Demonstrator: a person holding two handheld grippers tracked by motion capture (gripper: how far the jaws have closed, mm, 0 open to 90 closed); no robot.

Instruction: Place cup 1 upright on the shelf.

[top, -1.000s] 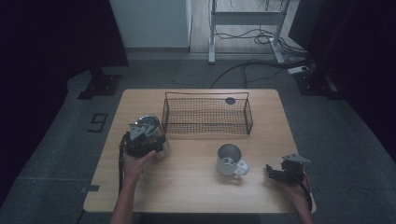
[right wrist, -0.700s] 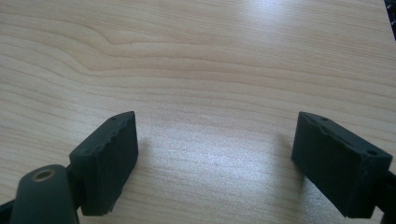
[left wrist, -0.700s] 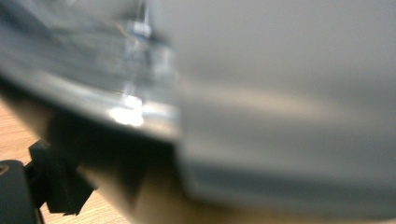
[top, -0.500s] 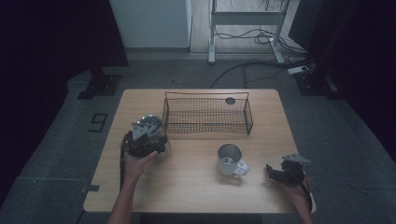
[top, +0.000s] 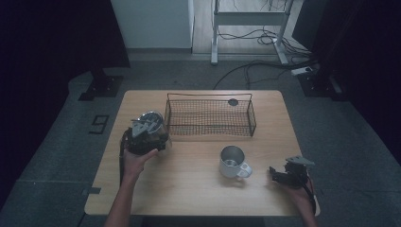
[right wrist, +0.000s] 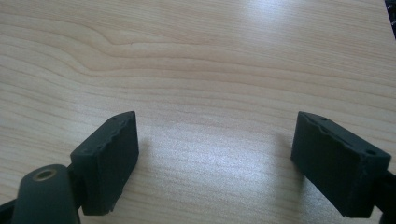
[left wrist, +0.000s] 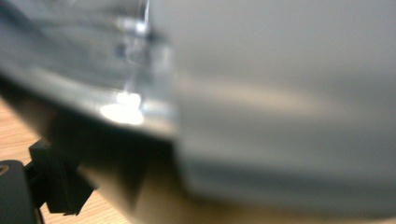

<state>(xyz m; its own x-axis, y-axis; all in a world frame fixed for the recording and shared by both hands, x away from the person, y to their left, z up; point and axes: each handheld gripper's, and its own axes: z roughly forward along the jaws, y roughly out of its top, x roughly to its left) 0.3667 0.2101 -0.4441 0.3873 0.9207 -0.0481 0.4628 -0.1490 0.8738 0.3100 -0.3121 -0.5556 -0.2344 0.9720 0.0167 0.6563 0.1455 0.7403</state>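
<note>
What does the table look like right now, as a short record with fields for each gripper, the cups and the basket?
left gripper: at the table's left, against a shiny metal cup beside the basket; grip itself too blurred to tell
right gripper: near the table's right edge, jaws apart, nothing between them
mug: metal, upright, handle toward the right gripper, apart from it
wire basket: at the back of the table, nothing seen inside
table: light wood

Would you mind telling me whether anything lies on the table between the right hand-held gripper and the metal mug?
Nothing visible does. The right hand-held gripper sits just right of the metal mug, and bare table lies between them; its open jaws show only wood grain ahead.
</note>
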